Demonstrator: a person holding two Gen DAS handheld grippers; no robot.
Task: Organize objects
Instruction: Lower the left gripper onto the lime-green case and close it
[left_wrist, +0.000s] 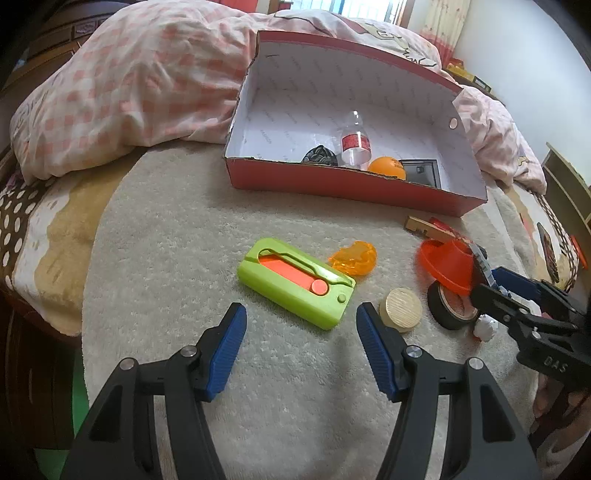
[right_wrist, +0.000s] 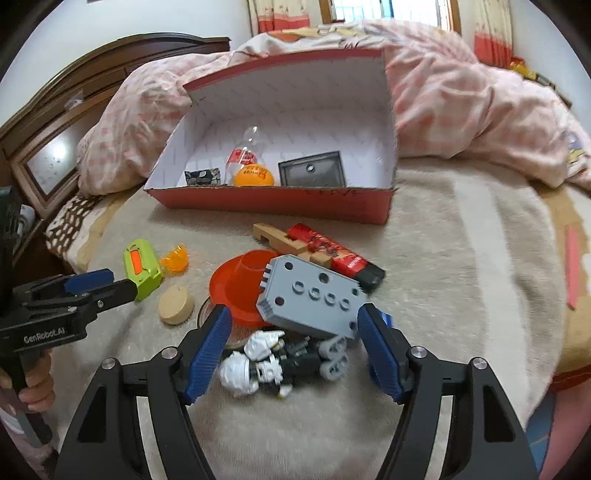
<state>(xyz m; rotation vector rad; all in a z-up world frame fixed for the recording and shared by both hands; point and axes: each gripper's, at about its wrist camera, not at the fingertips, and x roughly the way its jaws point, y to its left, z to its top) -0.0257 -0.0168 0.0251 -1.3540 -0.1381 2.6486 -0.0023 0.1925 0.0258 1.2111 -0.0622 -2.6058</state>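
Note:
My left gripper is open and hovers just short of a green case with an orange slider lying on the cream blanket. My right gripper stands open over a heap at the right. The heap holds a grey studded block, a white and black toy figure, a red hat-shaped cup and a tape roll. The block lies between the blue pads, and its corner is close to the right pad. A red shoebox stands open behind.
Inside the box are a clear bottle, an orange ball, a dark square tray and a patterned pouch. Loose on the blanket lie an orange translucent piece, a wooden disc, a wooden part and a red-black tube. A pink checked quilt is piled behind.

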